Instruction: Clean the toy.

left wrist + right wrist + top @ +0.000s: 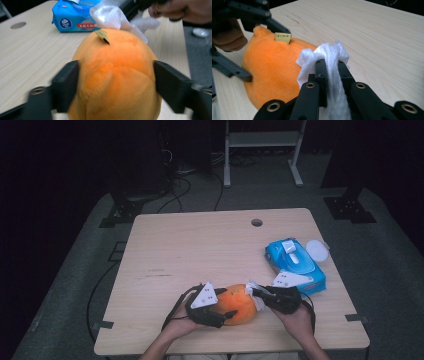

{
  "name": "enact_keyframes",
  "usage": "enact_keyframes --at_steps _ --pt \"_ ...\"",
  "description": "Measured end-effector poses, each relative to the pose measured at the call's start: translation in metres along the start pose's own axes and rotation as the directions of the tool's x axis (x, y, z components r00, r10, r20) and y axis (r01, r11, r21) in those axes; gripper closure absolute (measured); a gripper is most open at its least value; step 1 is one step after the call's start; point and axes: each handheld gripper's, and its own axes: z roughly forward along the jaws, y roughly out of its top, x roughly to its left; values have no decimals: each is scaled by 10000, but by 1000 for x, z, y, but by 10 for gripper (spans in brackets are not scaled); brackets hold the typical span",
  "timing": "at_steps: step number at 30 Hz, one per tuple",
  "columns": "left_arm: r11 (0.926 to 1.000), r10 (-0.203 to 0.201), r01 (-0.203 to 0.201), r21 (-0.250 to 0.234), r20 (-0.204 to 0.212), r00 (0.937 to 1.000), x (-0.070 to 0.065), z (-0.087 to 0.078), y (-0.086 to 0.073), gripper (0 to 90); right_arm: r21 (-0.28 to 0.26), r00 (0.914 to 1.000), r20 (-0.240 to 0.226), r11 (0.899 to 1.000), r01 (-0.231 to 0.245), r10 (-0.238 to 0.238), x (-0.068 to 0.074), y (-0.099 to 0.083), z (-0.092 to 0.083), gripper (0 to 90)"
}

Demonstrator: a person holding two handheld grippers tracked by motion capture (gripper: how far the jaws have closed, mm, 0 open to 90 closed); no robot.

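Nearest me, low in the middle of the high view, my left gripper [226,314] clamps the round orange plush toy [237,303], and the left gripper view shows how: one black jaw presses each flank of the toy [116,80], which bulges between them and fills the lower centre of that frame, so its long axis runs straight away from this gripper toward the upper middle. Just past it, my right gripper [258,295] comes in from the right of the high view with its jaws pinched narrow on a crumpled white wet wipe [255,292]. In the right gripper view the wipe [329,60] bunches up between the two black jaws at lower centre and its free edge lies against the toy's near side, while the toy [273,72] sits to the left of the frame with a small yellowish tag [282,38] standing on its top. So the surface I would rub lies left of and just ahead of the wipe, touching it; my next stroke, I judge, runs leftward over the crown toward the tag while the left grip steadies it. Farther off, at right of centre in the high view, the blue soft pack of wipes [295,265] rests on the pale wooden table [200,245], well apart.
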Motion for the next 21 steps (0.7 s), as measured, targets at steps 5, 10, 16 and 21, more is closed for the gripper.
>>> enact_keyframes --at_steps 5,10,16,21 --pt "10000 16 -16 20 -7 10000 -2 0 -1 183 -154 9999 -61 9998 115 -116 6 3 -1 818" --pt "9995 300 -299 86 -115 9995 0 -2 -4 308 -219 9995 -277 9997 -140 134 3 1 0 818" --pt "9999 166 -166 22 -41 9999 3 -3 -7 324 27 9963 -200 9965 -834 834 -13 -9 3 818" --pt "9991 -425 425 -33 25 9991 3 -3 2 199 -142 9977 -147 9977 -665 663 -4 -4 4 817"
